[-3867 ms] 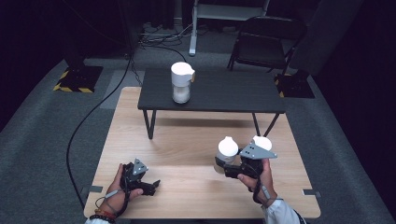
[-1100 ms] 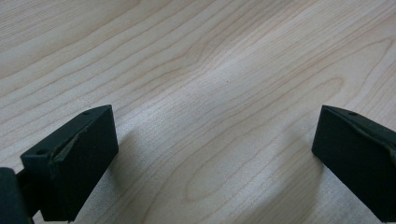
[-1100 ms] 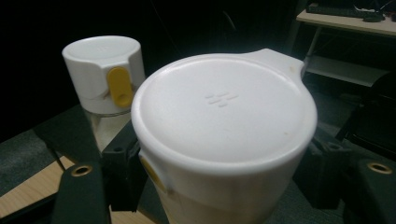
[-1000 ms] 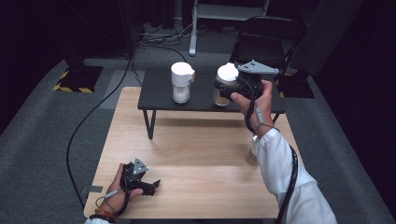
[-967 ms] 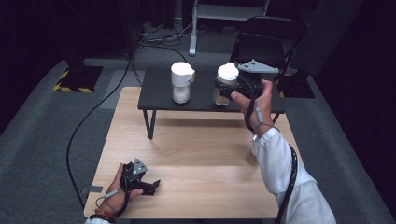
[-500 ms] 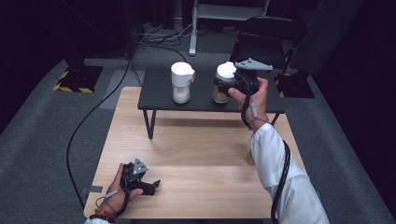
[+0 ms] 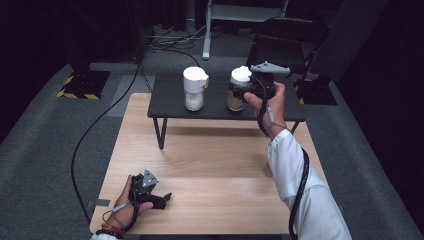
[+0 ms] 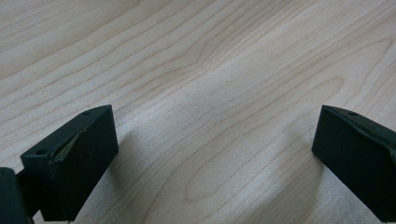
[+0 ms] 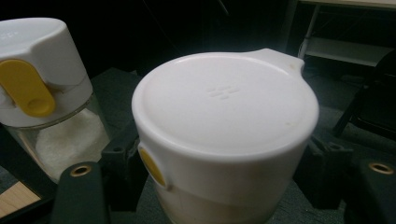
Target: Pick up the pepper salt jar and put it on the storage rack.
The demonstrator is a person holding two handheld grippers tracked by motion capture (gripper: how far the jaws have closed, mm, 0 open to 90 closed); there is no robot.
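Jar (image 7: 238, 91) upright in right gripper (image 7: 239, 92) — spout (image 9: 279, 56) facing away.

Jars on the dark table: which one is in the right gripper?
The brown-filled jar, clamped by the right gripper; the white-filled jar stands free to its left.

From my seat I look down on a pale wooden table (image 7: 210, 165) with clear grain, lit brightly from above. At its far edge stands a low black table (image 7: 220, 102) on thin dark legs. Under both lies grey carpet (image 7: 45, 165). The room beyond falls off into darkness; I can't make out any walls. A black folding chair (image 7: 285, 42) stands behind the low table at the right, and a white metal stand (image 7: 207, 30) rises at the back. Black cables (image 7: 165, 40) lie tangled on the floor near it. At the left, a dark base edged with yellow-and-black hazard tape (image 7: 80, 85) sits on the carpet.
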